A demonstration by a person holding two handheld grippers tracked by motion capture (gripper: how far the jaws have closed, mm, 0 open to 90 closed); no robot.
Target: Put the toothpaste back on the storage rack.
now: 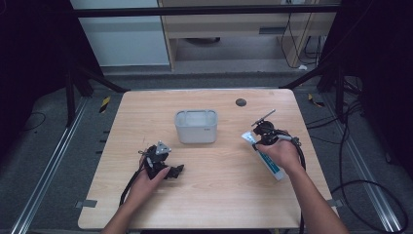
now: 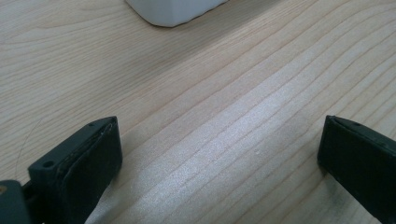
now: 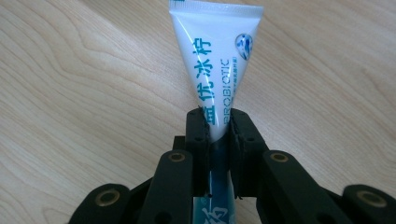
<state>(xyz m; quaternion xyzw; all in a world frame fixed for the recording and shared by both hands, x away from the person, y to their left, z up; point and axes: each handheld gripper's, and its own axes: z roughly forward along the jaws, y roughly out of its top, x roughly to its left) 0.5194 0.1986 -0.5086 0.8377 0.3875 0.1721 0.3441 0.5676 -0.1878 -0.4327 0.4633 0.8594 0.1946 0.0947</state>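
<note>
Right gripper (image 3: 218, 126) pinches soft glossy white tube (image 3: 216, 60), flat crimped end forward, lying on right part of matte wooden table (image 1: 219, 195). Left gripper (image 2: 219, 154) spread wide, nothing between. Grey rounded bin (image 1: 196, 126) at centre, well apart; bare wood around.

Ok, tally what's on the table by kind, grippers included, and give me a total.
Grippers: 2, the left gripper open over bare wood, the right gripper shut on the tube.
Tubes: 1, the white and blue tube.
Bins: 1, the grey bin at mid-table.
Total: 4
</note>
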